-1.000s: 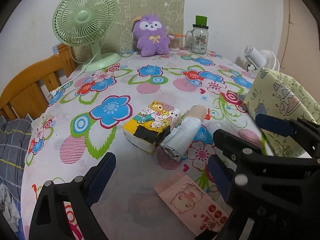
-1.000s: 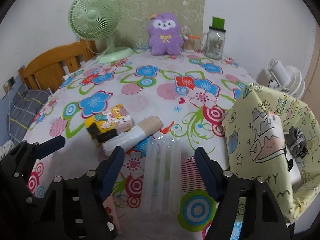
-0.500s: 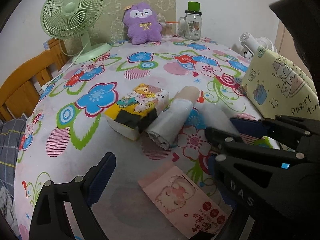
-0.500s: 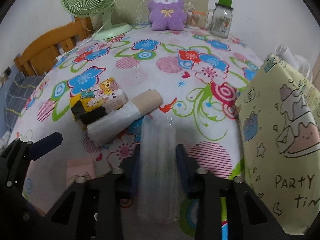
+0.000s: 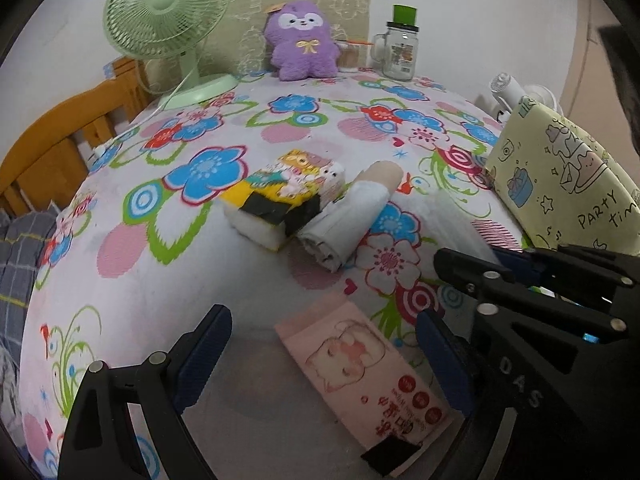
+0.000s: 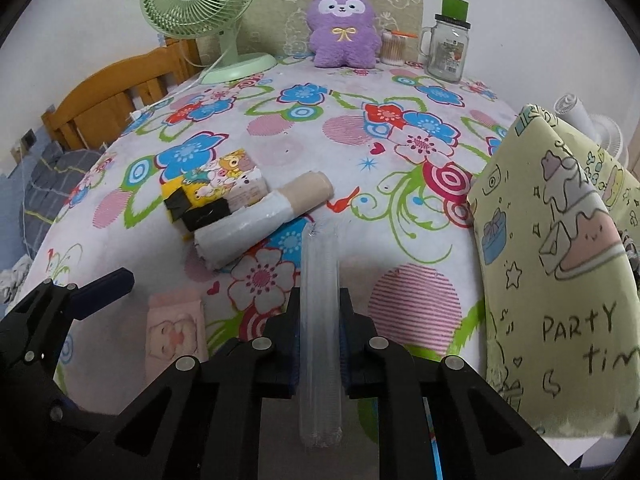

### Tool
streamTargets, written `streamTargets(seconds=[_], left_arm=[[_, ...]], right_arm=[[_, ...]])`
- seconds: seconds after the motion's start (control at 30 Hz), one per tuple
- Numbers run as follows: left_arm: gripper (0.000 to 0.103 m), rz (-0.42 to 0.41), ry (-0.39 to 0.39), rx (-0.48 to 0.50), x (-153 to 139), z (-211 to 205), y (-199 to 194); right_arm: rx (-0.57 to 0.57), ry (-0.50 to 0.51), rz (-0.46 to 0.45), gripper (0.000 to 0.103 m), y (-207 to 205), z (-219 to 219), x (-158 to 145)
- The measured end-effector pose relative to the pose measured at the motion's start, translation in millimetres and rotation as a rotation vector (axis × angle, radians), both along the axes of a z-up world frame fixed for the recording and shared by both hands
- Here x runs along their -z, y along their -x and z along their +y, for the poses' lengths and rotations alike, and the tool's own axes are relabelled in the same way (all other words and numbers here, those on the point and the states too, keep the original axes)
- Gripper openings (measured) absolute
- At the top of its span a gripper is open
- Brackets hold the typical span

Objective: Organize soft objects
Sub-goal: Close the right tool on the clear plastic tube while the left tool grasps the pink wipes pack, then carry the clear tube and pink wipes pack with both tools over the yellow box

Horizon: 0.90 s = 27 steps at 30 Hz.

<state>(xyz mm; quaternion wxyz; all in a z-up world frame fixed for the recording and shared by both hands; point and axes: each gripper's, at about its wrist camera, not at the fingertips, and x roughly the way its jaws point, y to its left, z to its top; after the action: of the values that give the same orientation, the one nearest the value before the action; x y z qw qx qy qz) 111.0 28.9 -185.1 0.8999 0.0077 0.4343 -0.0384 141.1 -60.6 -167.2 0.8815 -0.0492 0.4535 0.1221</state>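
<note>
Right tongs [image 6: 319,344] have just clamped shut on clear plastic pack [image 6: 320,320], possibly sleeved cups, low over the counter [image 6: 280,136] | left tongs [image 5: 320,356] spread, hovering over pink wipes packet [image 5: 360,376] | pack secured, yellow bag [image 6: 560,264] beside looks the likely destination.

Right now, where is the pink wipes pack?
In the left wrist view, the pink wipes pack lies flat on the tablecloth between the open left gripper's fingers.

The right tool [image 6: 319,340] has closed its jaws onto the clear plastic packet [image 6: 320,320], squeezing it narrow.
</note>
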Motion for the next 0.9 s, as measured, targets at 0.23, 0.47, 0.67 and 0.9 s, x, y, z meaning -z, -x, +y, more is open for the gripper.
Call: streamTargets(seconds=[0.23, 0.47, 0.67, 0.9], left_arm=[[0.077, -0.026, -0.010, -0.007, 1, -3, 12], [0.041, -0.028, 0.009, 0.020, -4, -6, 16], [0.040, -0.046, 0.005, 0.028, -11, -8, 20], [0.040, -0.077, 0.004, 0.034, -24, -11, 23]], right_arm=[[-0.004, -0.011, -0.001, 0.017, 11, 0, -1], [-0.019, -0.007, -0.016, 0.018, 19, 4, -6], [-0.018, -0.013, -0.038, 0.018, 24, 4, -15], [-0.008, -0.018, -0.070, 0.018, 30, 1, -30]])
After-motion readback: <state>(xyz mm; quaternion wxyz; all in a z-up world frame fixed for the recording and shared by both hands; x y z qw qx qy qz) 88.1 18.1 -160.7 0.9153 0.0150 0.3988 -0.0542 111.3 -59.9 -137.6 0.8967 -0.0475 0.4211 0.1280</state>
